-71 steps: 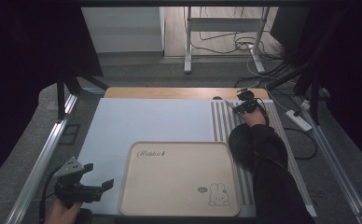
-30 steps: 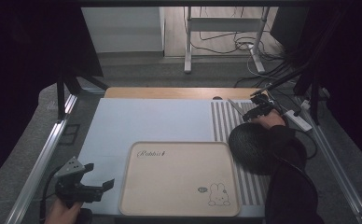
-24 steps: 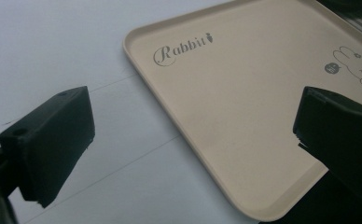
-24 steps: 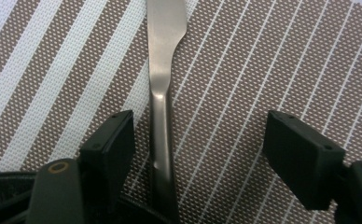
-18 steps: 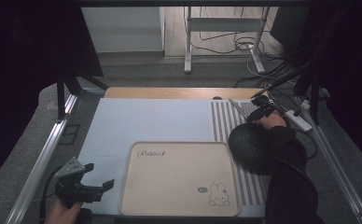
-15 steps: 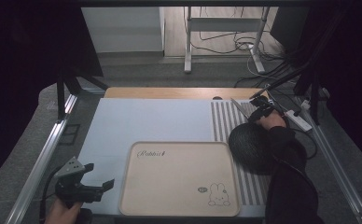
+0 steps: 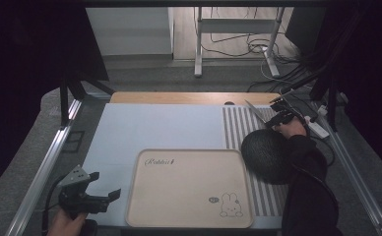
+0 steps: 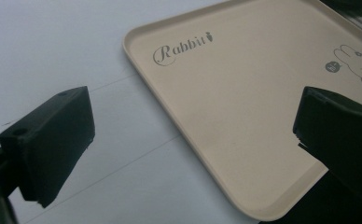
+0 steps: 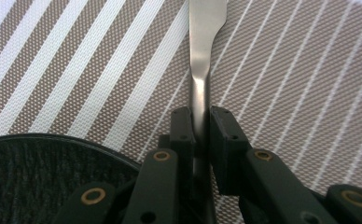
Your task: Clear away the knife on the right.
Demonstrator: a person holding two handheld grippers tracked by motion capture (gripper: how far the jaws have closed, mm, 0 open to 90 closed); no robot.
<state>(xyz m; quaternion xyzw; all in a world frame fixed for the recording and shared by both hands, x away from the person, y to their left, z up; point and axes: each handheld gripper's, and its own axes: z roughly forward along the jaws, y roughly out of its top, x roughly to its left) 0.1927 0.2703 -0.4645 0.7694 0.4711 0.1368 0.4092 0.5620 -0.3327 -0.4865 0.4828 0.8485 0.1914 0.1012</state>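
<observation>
The right hand-held gripper (image 9: 200,130) is clamped on the narrow neck of a flat silver metal utensil (image 9: 202,56), its jaws pressed against both edges of the strip; the piece extends forward over the brown-and-white striped woven placemat (image 9: 286,70) at the far right of the desk (image 7: 154,125). The grip bears on a thin, smooth section, so the utensil is likely to pivot or slip between the jaws if it is swung quickly. The round black textured plate (image 7: 267,155) lies just beside the jaws, so a low sweep toward it could knock the metal against its rim. The left hand-held gripper (image 8: 193,140) is spread wide and holds nothing; it hovers at the near left corner of the beige rectangular tray with a rabbit drawing (image 8: 244,93), and a careless closing there could catch the tray's raised rim. The right gripper view shows the contact on the utensil, which in the high view is too small to judge. The high view gives the layout: tray at near centre, plate at its right, utensil beyond the plate.
</observation>
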